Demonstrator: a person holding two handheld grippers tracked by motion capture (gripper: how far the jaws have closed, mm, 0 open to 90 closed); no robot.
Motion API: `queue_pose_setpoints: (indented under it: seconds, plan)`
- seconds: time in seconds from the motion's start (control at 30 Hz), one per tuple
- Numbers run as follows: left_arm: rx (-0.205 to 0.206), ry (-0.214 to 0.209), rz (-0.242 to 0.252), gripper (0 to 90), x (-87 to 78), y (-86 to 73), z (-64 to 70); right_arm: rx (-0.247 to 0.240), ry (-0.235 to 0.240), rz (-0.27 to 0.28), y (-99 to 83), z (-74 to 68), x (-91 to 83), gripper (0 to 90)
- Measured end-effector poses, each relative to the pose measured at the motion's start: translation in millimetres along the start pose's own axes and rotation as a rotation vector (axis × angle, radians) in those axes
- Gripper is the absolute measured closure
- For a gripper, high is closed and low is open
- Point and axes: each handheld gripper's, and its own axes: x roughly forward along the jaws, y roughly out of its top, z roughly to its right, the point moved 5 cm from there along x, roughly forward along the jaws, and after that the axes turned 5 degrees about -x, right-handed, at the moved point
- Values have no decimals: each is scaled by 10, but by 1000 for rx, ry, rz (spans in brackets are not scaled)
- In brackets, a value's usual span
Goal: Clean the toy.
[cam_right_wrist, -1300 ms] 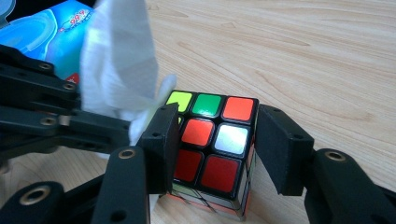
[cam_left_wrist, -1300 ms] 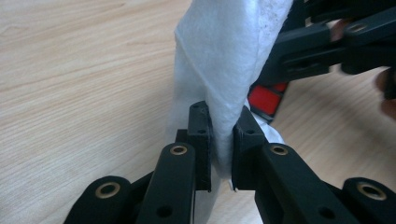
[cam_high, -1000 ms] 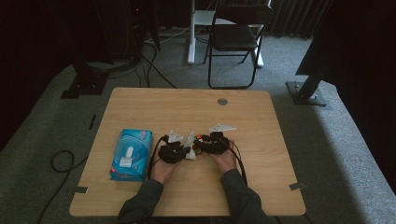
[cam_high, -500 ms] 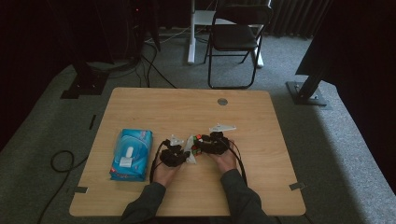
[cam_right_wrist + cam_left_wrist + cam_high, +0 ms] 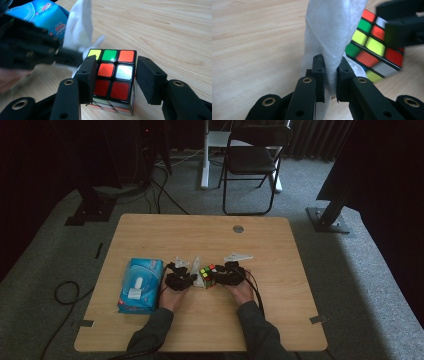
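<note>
Near the middle of the wooden table [image 5: 150, 227], just right of the blue wipe packet [image 5: 140, 285], the two grippers meet over a colour cube [image 5: 208, 275]. The right gripper [image 5: 113, 80] has its jaws closed against the cube's two sides, holding it on the tabletop with a red, green and white face towards its camera. The left gripper [image 5: 330, 75] is pinched shut on a bunched white wipe [image 5: 329, 32], which stands up just beside the cube's left face, seemingly touching it. The work looks like wiping the cube clean. Pressing the wipe sideways could twist the cube within the right grip, since the jaws bear on smooth stickered faces. A thin fold of wipe is all the left jaws hold, so a hard rub could pull it free.
</note>
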Motion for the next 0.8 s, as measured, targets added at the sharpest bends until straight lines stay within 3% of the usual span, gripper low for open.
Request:
queue_pose_setpoints:
  seconds: [0.23,0.5,0.8]
  plan:
    - [-13,4,7,804,56,66,-70,-31,16,-12,3,-25,-7,518]
    - [18,-17,6,805,98,74,-9,-60,44,-23,-1,-50,-17,519]
    - [23,-53,-3,807,34,-3,55,-48,11,-25,-8,-3,-55,504]
